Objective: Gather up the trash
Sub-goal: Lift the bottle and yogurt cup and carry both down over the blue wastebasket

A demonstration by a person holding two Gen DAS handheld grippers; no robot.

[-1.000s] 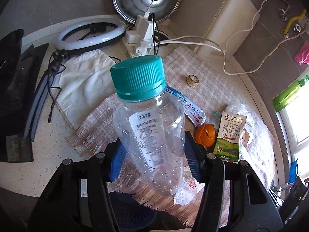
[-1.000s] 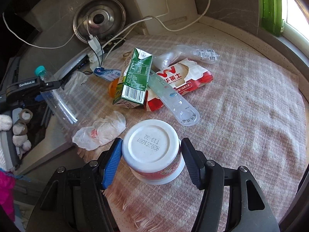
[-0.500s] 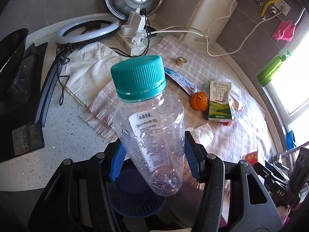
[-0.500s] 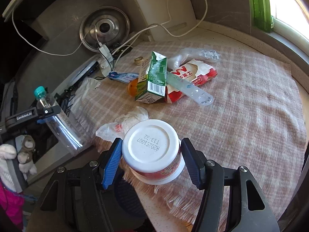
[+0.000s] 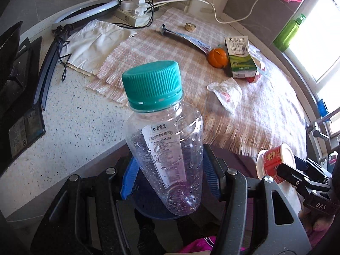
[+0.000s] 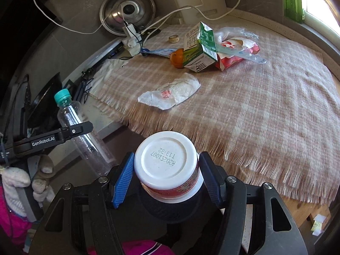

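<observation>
**K:** Left gripper (image 5: 170,182) status?

**M:** Clamped on the clear plastic bottle (image 5: 167,155), blue pads pressing its lower body from both sides. Teal cap (image 5: 153,87) on, pointing away from the camera. Centre of the left wrist frame. A dark blue round bin (image 5: 148,210) shows directly under the bottle's base.

**K:** Right gripper (image 6: 167,174)?

**M:** Holding the red-and-white cup (image 6: 167,170), upside down, white base with a printed date code facing the lens. Pads on both sides. Lower centre of the right wrist frame. Dark bin below it too.

**K:** Both over the counter?

**M:** No, both past the fringed edge of the checked cloth (image 6: 265,110). Cup also shows at lower right of the left wrist frame.

**K:** What's on the cloth?

**M:** Crumpled white wrapper (image 6: 170,94) mid-frame, alone. Upper centre cluster: milk carton (image 6: 199,46) upright, orange peel (image 6: 177,57) touching its left side, red snack bag (image 6: 233,52) behind it, clear plastic strip (image 6: 240,54) lying across the bag. Blue sachet (image 6: 161,51) left of the peel, small cork-like cap (image 6: 174,38) above.
</observation>
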